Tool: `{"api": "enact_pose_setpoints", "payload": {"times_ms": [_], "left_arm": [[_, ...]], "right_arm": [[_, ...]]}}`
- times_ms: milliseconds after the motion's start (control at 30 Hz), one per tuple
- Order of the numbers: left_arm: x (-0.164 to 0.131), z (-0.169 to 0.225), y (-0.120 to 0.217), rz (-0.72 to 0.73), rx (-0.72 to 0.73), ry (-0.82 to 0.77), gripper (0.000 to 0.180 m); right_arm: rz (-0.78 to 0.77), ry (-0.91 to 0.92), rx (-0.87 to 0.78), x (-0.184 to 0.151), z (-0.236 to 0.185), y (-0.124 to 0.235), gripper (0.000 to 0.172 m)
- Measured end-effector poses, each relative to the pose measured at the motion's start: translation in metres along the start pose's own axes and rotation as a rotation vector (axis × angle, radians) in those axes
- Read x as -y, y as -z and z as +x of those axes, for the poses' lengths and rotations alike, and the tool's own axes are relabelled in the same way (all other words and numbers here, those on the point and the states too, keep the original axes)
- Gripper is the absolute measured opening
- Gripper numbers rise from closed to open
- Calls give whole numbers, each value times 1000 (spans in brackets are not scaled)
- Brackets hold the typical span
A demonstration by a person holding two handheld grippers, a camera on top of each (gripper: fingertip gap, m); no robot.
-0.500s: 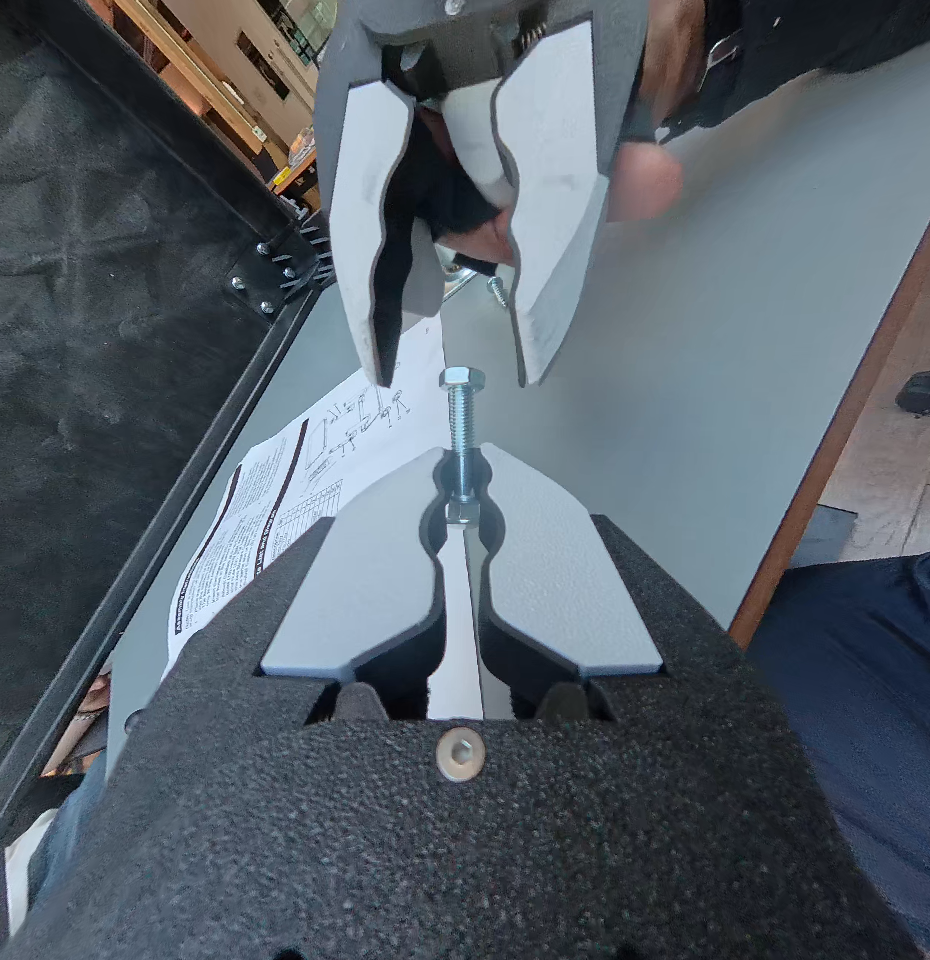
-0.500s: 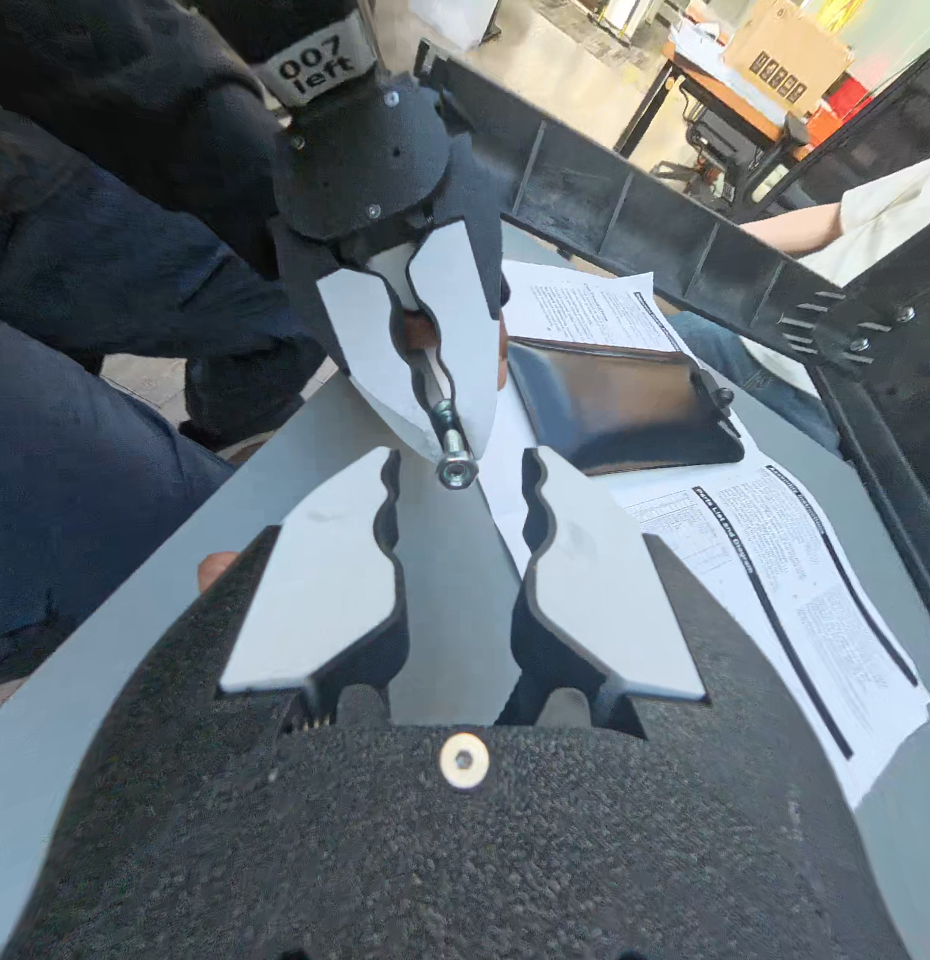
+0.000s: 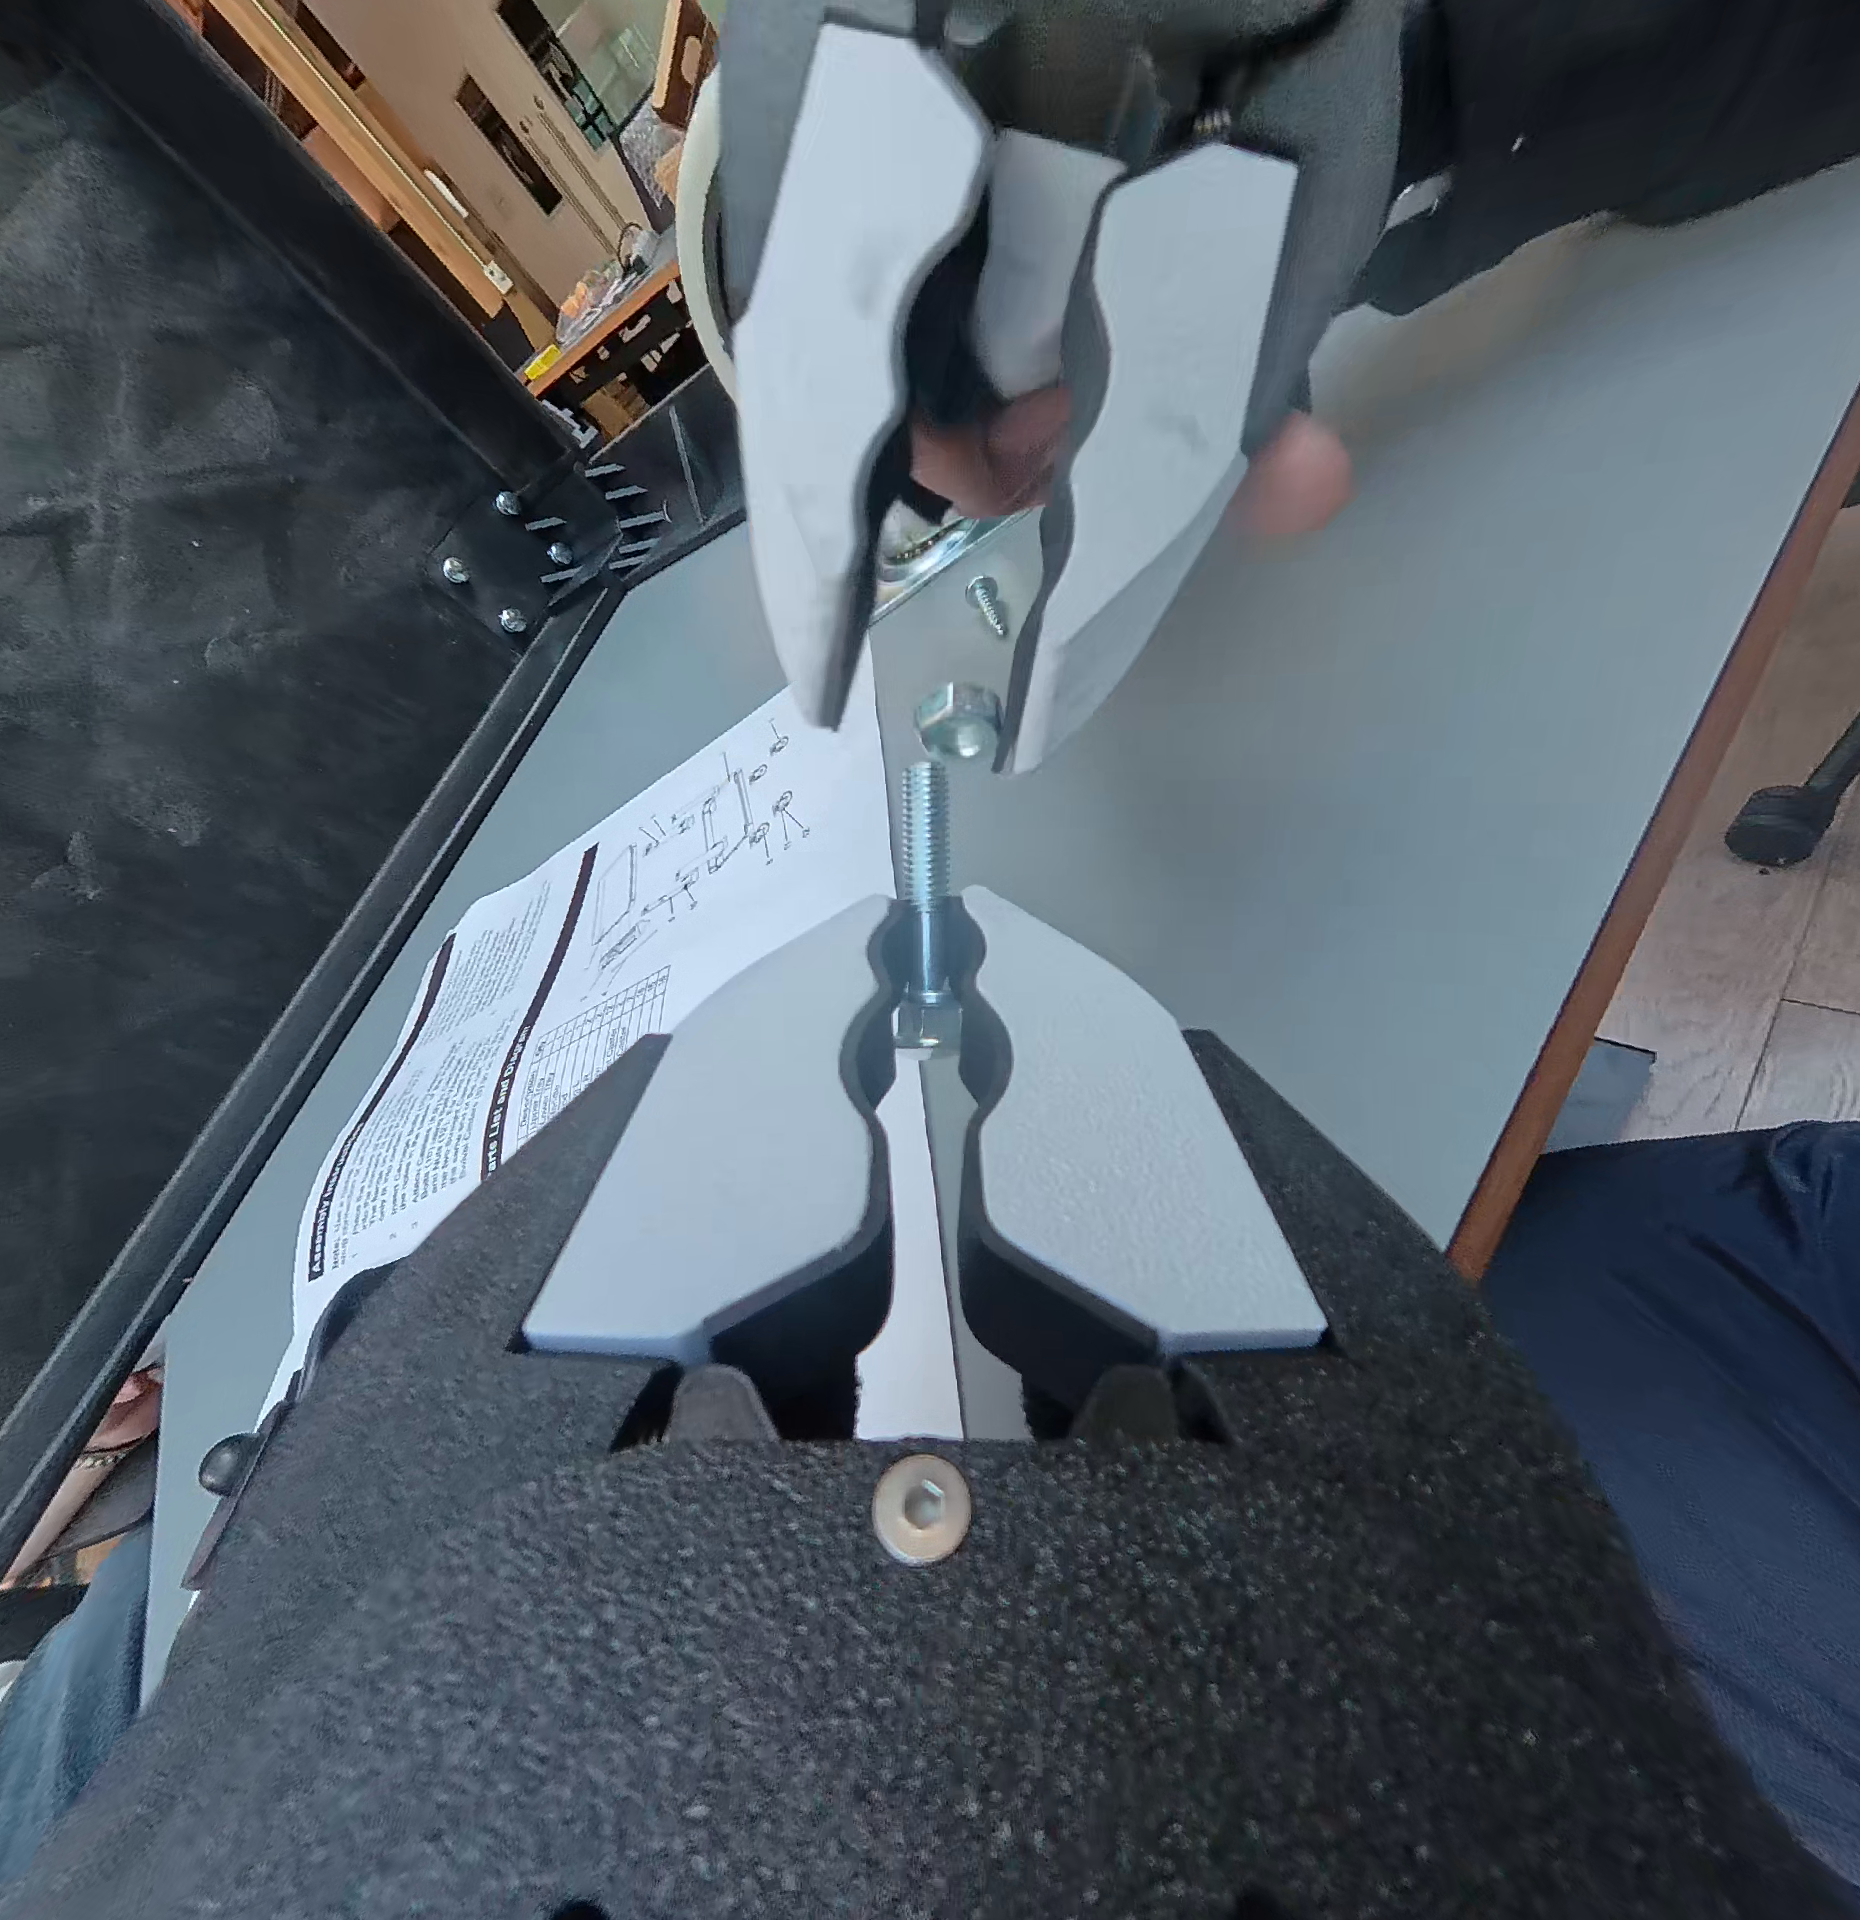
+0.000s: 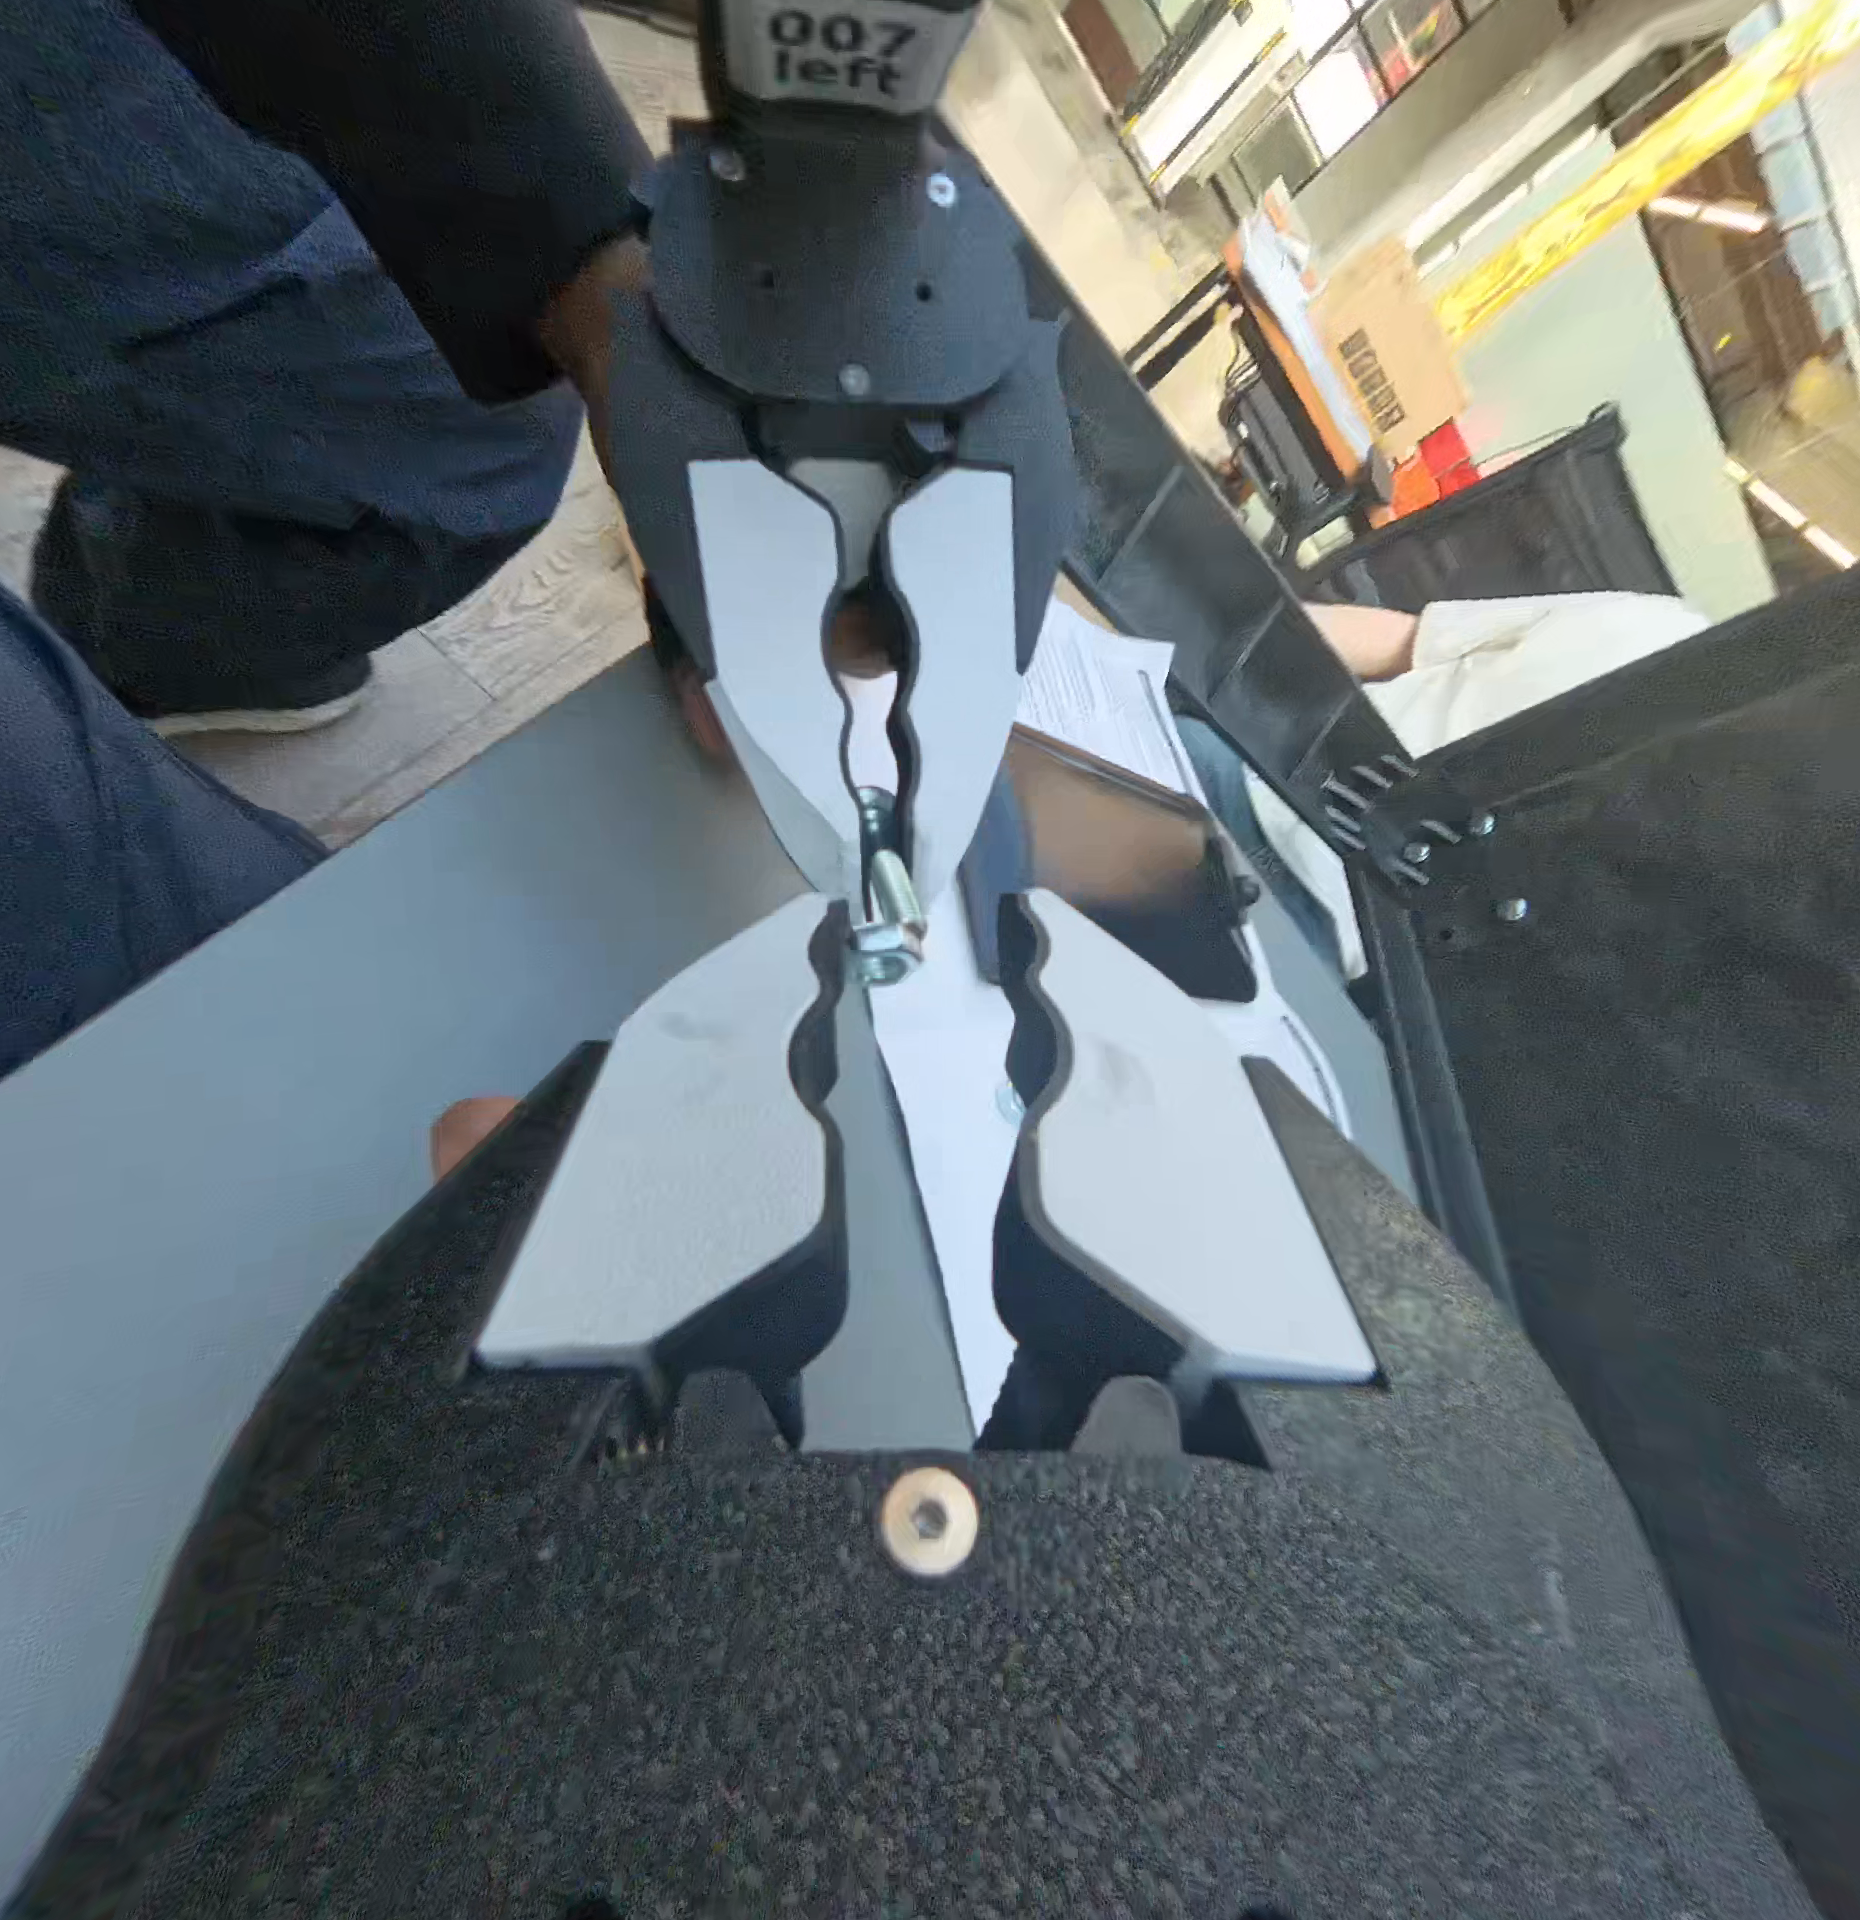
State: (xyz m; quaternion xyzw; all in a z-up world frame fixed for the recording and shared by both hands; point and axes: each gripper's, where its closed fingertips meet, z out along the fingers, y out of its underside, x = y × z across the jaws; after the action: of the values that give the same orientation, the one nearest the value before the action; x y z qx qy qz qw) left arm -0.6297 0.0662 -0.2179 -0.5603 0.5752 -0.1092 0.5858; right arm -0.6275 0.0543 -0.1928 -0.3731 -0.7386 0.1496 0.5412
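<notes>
The left hand-held gripper (image 3: pixel 926 899) is closed narrow on a silvery bolt (image 3: pixel 924 831). The bolt's hexagonal head sits in the scalloped hollow between the two pads, which press on the smooth part of the shank just ahead of it. The threaded end sticks straight out past the fingertips, above the grey surface (image 3: pixel 1321 831). Facing it tip to tip is the right hand-held gripper (image 4: pixel 926 914), whose jaws stand well apart with nothing clamped between them. A silvery nut (image 3: pixel 957 722) sits right at the free end of the bolt, slightly tilted and a little off the bolt's line. It lies against the inner edge of one right finger (image 4: pixel 718 1039), while the other finger (image 4: pixel 1134 1039) is clear of it. Whether the nut has caught the first thread or only rests at the tip cannot be told. Under both tools lies a printed paper sheet (image 3: pixel 614 935) with drawings and a table, flat on the surface. Farther off, seen between the right fingers, are a small loose screw (image 3: pixel 986 603) and the edge of a shiny metal bracket (image 3: pixel 926 561). A dark glossy plate (image 4: pixel 1113 862) rests on the sheet near the black frame rail (image 4: pixel 1269 665). A person's fingertips (image 3: pixel 1290 478) wrap around the right tool's body.
</notes>
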Motion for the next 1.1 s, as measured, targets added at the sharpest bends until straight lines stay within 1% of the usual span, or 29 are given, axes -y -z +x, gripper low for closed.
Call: {"api": "enact_pose_setpoints", "payload": {"times_ms": [33,67,100,133,167,200,267,333,400,467,633,733,900,1100], "left_arm": [[-1,0,-1,-7,9,-14,6],[-1,1,-1,-14,14,-27,6],[-2,1,-2,-19,16,-35,6],[-2,1,-2,-21,21,-34,6],[-2,0,-2,-20,25,-29,6],[-2,-1,-2,-23,29,-24,6],[-4,-3,-4,-41,44,-26,6],[-6,-3,-5,-57,50,-33,6],[-6,-3,-5,-55,51,-28,6],[-6,-4,-5,-57,45,-11,6],[-7,-4,-6,-64,39,-12,6],[-7,-4,-6,-64,36,-9,6],[-8,-4,-6,-66,33,-7,6],[-8,-5,-6,-68,31,7,6]], "right_arm": [[-16,-101,37,-5,2,0,35],[-26,-169,63,-8,2,0,36],[-26,-196,80,-10,2,1,25],[-24,-197,93,-10,0,1,10],[-33,-189,95,-12,-1,1,5],[-59,-190,102,-17,-2,0,5],[-111,-223,126,-28,-5,-3,11],[-142,-273,116,-39,-1,-3,18],[-179,-380,101,-53,6,-1,29],[-230,-465,91,-67,10,-1,34],[-339,-516,47,-88,10,-6,34],[-367,-544,27,-95,12,-5,33],[-365,-590,-4,-99,18,-3,32],[-388,-581,7,-101,14,-5,31]]}}
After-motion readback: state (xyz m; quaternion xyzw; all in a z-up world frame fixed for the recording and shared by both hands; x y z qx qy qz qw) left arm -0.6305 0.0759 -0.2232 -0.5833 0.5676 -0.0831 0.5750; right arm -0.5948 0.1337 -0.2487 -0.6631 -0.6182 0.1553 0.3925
